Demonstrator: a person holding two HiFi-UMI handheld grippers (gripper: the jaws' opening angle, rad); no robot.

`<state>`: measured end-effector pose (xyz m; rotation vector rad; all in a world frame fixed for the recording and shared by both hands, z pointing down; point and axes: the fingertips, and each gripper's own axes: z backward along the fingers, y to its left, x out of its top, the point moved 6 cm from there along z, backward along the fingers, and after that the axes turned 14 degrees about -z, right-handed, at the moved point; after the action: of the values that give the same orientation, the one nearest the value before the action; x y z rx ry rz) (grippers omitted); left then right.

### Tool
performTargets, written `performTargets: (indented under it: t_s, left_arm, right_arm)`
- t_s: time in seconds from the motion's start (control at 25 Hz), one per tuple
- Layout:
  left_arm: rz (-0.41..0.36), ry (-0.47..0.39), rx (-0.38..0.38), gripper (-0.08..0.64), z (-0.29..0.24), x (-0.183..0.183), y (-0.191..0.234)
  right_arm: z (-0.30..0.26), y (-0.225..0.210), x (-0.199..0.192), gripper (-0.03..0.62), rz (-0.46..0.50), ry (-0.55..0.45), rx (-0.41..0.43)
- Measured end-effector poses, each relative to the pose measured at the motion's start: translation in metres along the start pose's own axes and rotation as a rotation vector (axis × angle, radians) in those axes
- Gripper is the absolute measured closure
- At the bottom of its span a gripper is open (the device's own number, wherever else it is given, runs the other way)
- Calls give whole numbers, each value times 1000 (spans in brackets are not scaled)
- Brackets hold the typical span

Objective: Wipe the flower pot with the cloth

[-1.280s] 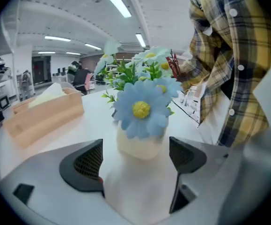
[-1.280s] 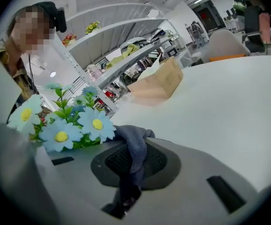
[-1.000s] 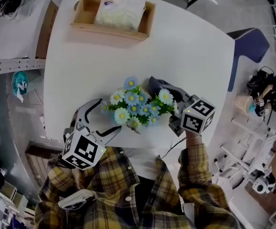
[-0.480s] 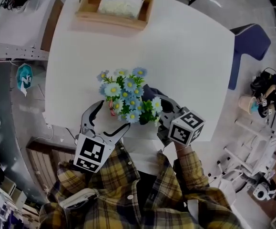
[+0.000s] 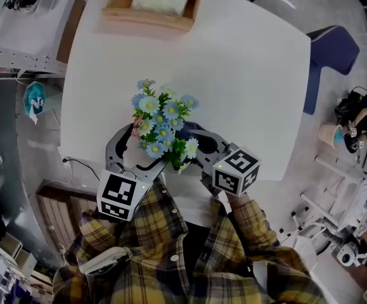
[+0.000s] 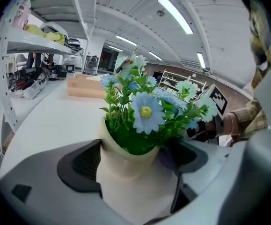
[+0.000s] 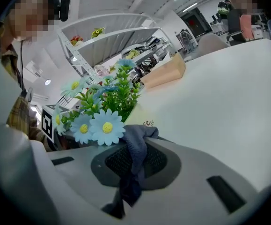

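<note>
In your left gripper view, your left gripper [image 6: 131,167] had its jaws spread about as wide as the cream-coloured, smooth round flower pot [image 6: 125,154] and closed on it, a dark ribbed pad pressing each side just under the rim. Pale blue artificial daisies with green leaves [image 6: 146,112] rose out of the pot.

In your right gripper view, your right gripper [image 7: 134,162] had its jaws almost together, pinching a dark blue-grey crumpled cloth [image 7: 136,146] against the ribbed pad. The cloth's upper fold lay against the pot's side, just under the flowers.

In the head view, the pot sat between your two grippers over the near edge of the white square table [image 5: 246,87], close to your checked shirt. A light wooden tray holding a white packet [image 5: 151,5] stood well apart at the far edge.
</note>
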<state>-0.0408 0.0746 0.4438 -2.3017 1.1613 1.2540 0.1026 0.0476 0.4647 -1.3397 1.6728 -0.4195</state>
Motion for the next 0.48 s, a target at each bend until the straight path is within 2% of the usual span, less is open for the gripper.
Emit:
performTargets:
  t_s: [0.28,0.48]
  left_arm:
    - [-16,-3,53,106,-7,1,10]
    - [-81,5,72,119,-9,-3,16]
  right_arm:
    - [-10,4,-4,571,-3,14,18]
    - [-14,3,-3,571,-7,18,29]
